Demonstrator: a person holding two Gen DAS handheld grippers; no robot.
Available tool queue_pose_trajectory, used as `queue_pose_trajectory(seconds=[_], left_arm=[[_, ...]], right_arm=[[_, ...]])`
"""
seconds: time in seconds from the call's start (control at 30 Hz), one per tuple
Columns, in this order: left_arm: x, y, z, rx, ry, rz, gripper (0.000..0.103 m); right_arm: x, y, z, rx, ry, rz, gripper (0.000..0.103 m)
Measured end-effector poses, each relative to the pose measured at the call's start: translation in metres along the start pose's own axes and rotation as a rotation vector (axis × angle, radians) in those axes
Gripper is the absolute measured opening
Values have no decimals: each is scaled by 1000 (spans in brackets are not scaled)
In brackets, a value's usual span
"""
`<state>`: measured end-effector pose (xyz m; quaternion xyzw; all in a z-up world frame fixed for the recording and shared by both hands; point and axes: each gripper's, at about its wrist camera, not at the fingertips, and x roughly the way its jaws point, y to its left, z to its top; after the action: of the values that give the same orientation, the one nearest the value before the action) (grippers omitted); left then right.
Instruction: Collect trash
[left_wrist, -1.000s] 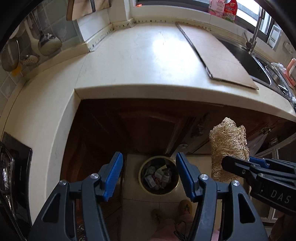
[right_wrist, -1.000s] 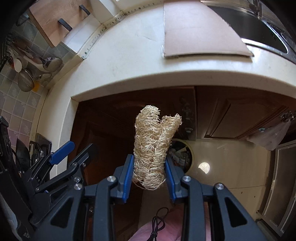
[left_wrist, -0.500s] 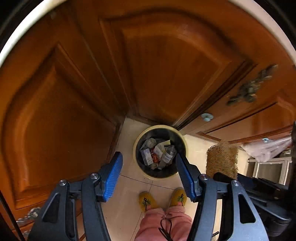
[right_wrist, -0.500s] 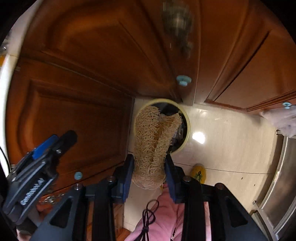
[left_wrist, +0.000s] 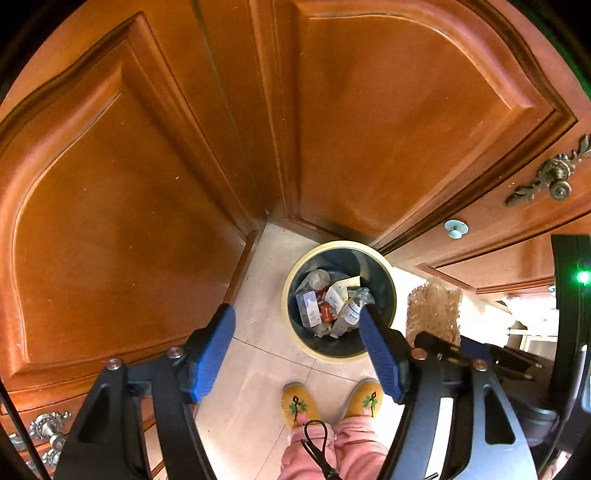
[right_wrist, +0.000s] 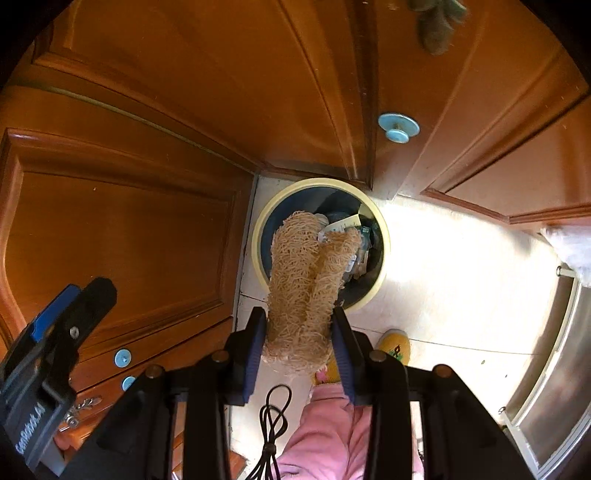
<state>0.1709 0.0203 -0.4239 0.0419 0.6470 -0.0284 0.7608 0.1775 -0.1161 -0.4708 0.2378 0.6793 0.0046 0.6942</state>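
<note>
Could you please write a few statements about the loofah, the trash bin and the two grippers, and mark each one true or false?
1. The right gripper has a loofah between its fingers. True.
2. The trash bin is empty. False: it holds packaging and a small bottle.
3. The left gripper holds a box. False: nothing is between its opening jaws.
4. The bin stands on the floor by the wooden cabinet doors. True.

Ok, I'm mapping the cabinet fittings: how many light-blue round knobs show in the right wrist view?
3: one knob on the cabinet above the bin, two close together on the lower-left drawer fronts. Others may be hidden.
</note>
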Motion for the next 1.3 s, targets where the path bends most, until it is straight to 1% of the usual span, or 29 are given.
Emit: queue_pose_trajectory(seconds=[0.03,0.1,0.13,0.17,0.2,0.3,0.47,0.6,0.7,0.83,0.9,1.03,1.13,1.23,1.3], left_arm=[[0,2,1,-1,1,3,76],[1,6,0,-2,1,-2,84],[3,7,-1,-2,3,-6,87],[4,9,-1,-3,9,-11,92],[3,11,0,-5,13,-13,94],[4,15,1,-10,28,-15,95],[3,26,3,-36,48,-19,95],[-10,33,6,-44,56,-24,95],[-26,35,10,-37,48,-29,95],[-65,35,19,-26,12,-43,95],[-89,33,25,-20,-13,-55,95],[-147,30,39,-14,-96,-68,95],[-200,29,50,-29,-176,-91,95],[-244,25,56,-30,-244,-106,95],[-273,20,59,-22,-289,-110,99]], right_arm=[[1,2,1,-3,-2,-5,38],[3,7,5,-3,-2,-21,41],[5,8,7,0,-1,-24,45],[6,10,8,4,1,-27,50],[6,11,9,6,2,-28,52],[7,13,11,8,-9,-50,57],[3,17,11,16,-14,-62,57],[-6,13,10,26,-26,-46,57],[-24,15,5,40,-43,-28,57],[-65,17,-2,61,-83,11,57],[-94,20,-5,68,-120,27,57],[-161,31,-11,72,-231,43,57],[-217,40,-16,67,-325,48,58],[-267,48,-23,61,-416,49,57],[-297,52,-29,53,-468,51,57]])
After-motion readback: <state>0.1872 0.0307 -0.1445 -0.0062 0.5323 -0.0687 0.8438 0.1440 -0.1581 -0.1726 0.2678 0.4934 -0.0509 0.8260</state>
